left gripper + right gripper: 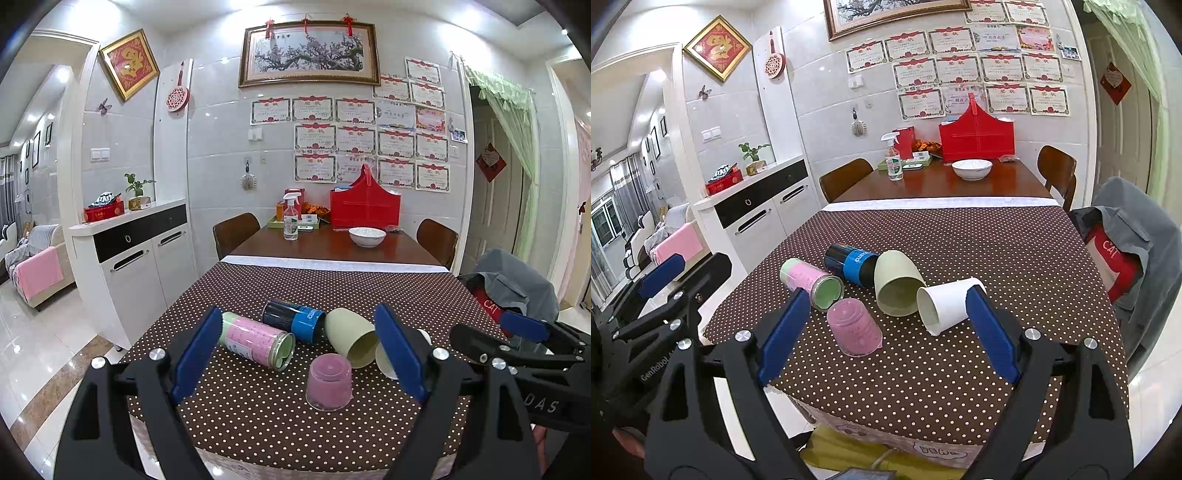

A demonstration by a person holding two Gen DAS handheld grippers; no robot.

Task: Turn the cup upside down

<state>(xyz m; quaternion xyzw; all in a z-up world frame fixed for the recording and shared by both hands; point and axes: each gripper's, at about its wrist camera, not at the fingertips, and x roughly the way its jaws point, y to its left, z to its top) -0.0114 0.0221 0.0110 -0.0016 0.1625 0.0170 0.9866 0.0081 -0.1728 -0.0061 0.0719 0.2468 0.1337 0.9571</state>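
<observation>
Above the pink cup (pixel 329 382), both jaws gape wide, empty.

The right hand-held gripper (pixel 886 330) is held above the near edge of the worktop (pixel 960 240), which is covered by a brown cloth with white dots, and its two blue pads (pixel 785 334) stand wide apart with nothing between them. Under the gap, a pink cup (pixel 855 326) stands upside down on the cloth. Behind it lie four things on their sides: a pink and green tin (pixel 810 282), a black and blue can (pixel 849 264), a pale green cup (pixel 897 284) and a white paper cup (pixel 945 304). The left hand-held gripper (pixel 661 277) appears at the left edge, beside the worktop.
</observation>
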